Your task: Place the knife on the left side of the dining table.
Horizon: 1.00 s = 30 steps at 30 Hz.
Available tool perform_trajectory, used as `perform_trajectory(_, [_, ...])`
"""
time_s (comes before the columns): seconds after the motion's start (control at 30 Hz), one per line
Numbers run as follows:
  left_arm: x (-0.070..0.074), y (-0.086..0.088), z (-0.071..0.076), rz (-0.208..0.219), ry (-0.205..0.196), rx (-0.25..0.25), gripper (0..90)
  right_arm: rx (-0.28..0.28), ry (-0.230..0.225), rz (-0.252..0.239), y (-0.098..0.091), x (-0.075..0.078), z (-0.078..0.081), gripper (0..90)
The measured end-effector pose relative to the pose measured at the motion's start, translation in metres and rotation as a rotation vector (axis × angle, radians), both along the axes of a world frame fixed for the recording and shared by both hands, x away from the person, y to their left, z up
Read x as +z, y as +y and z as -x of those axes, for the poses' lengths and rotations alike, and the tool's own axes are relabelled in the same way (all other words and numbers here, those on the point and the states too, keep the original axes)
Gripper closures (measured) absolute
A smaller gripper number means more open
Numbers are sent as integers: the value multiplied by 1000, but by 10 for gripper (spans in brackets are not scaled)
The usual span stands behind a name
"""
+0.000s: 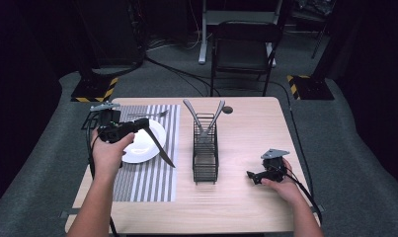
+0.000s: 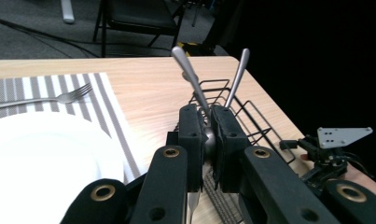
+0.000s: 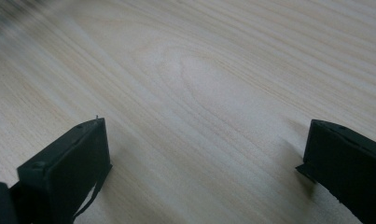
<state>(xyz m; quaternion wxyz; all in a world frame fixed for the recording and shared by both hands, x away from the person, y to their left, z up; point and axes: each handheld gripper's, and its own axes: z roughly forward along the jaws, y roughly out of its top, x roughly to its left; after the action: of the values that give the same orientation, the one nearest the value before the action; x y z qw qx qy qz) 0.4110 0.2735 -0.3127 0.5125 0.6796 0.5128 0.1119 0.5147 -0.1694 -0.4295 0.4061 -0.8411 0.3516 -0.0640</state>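
At the far left, your left gripper [image 1: 118,131] had its fingers [image 2: 191,135] pressed tight on a table knife [image 1: 157,142]. In the left gripper view the shiny handle sat pinched between the two black pads. In the high view the knife's long dark shape slanted down and to the right from the gripper. It crossed the edge of the white plate [image 1: 146,148] and its tip hung over the striped placemat [image 1: 152,177]. I could not tell if the tip touched the mat.

The plate sat on the placemat, and a fork [image 1: 148,114] lay on the mat just past the plate. So it looked like you were setting a place for a meal. The fork looked done. The knife was out and in your grip, but not yet laid down. I think it still had to go flat on the mat beside the plate.

In the middle of the bench [image 1: 246,207] stood the black wire cutlery basket [image 1: 205,148]. Two more shiny handles [image 1: 202,116] leaned out of it, crossing each other. I could not tell what kind they were. Those may still have been waiting their turn.

At the right, your right gripper [image 1: 259,176] rested low on the bare bench, well apart from the basket. Its fingers [image 3: 69,163] were spread wide and held nothing.
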Motion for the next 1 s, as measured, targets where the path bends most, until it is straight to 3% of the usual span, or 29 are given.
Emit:
perform_trajectory(0.53, [-27,14,-5,-7,44,51,835,-4,0,-4,0,0,0,0])
perform_trajectory(1.0, [-42,22,-6,-10,49,102,835,-5,0,-4,0,0,0,0])
